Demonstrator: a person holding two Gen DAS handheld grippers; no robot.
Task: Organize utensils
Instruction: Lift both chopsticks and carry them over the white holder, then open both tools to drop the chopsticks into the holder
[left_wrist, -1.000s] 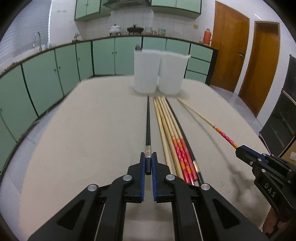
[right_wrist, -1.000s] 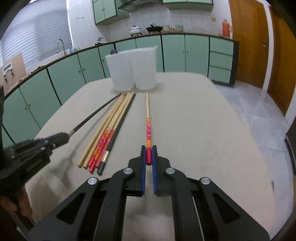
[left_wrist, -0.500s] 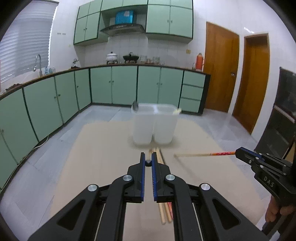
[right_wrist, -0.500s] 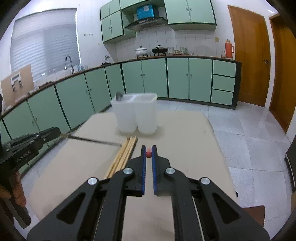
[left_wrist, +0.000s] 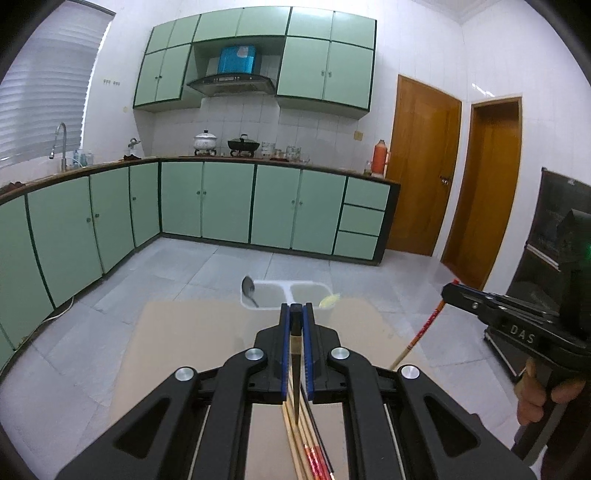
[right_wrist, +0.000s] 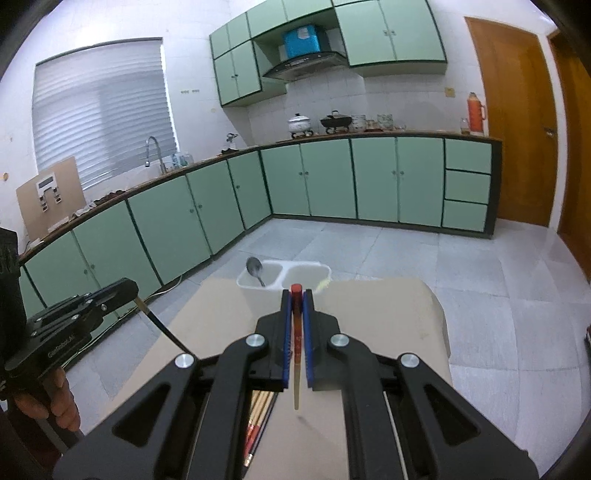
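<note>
Above our beige bench (left_wrist: 192, 332) in a green-cabinet kitchen, our left claw (left_wrist: 296, 314) grips a black chopstick (left_wrist: 294, 373), our right claw (right_wrist: 296, 299) a red-ended chopstick (right_wrist: 296, 354).

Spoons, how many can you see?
1. The spoon stands bowl-up in the left compartment of the white holder at the table's far end. More could be hidden inside.

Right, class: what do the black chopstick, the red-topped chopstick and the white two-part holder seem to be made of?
Black chopstick: probably lacquered wood or plastic, uniformly dark with a pale band.
Red-topped chopstick: likely bamboo, with a tan bare shaft and a painted red end.
White two-part holder: seemingly plastic, with thin translucent matte walls.
</note>
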